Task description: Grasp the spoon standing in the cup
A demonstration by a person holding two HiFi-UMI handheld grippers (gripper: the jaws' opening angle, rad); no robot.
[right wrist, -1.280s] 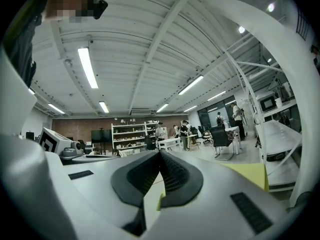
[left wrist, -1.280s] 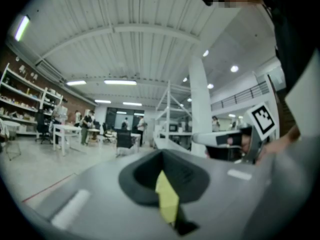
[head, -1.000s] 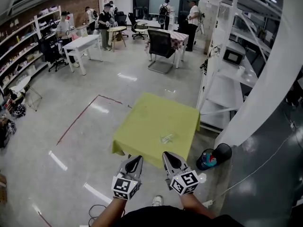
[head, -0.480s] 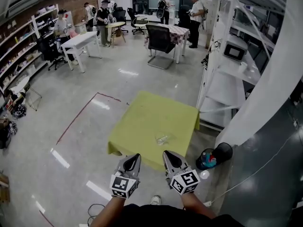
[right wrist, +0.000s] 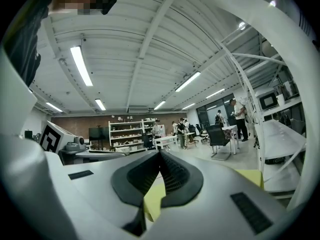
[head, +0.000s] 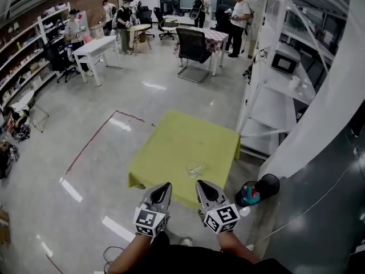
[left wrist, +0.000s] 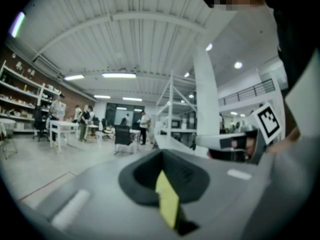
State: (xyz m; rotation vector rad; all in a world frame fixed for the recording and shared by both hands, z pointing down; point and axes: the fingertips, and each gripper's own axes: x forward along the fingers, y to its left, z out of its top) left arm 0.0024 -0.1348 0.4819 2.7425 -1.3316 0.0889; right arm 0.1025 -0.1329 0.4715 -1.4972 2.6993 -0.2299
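Observation:
A small clear cup (head: 195,168) sits on the yellow-green table (head: 171,147), toward its near right part. It is too small here to make out a spoon in it. My left gripper (head: 162,188) and right gripper (head: 203,186) hover side by side over the table's near edge, a short way in front of the cup. Both are shut with nothing held. In the left gripper view the left gripper's jaws (left wrist: 161,153) meet at the tips, as do the right gripper's jaws (right wrist: 160,152) in the right gripper view. A sliver of yellow cloth shows through each pair.
White shelving (head: 274,96) stands right of the table. A black bin (head: 268,184) and a blue-lidded container (head: 248,193) sit on the floor by its near right corner. Red floor tape (head: 91,144) runs to the left. A black chair (head: 193,49), tables and people are far behind.
The table and cup have drifted slightly left and down in the head view as the camera moved. Both grippers stay shut and almost where they were.

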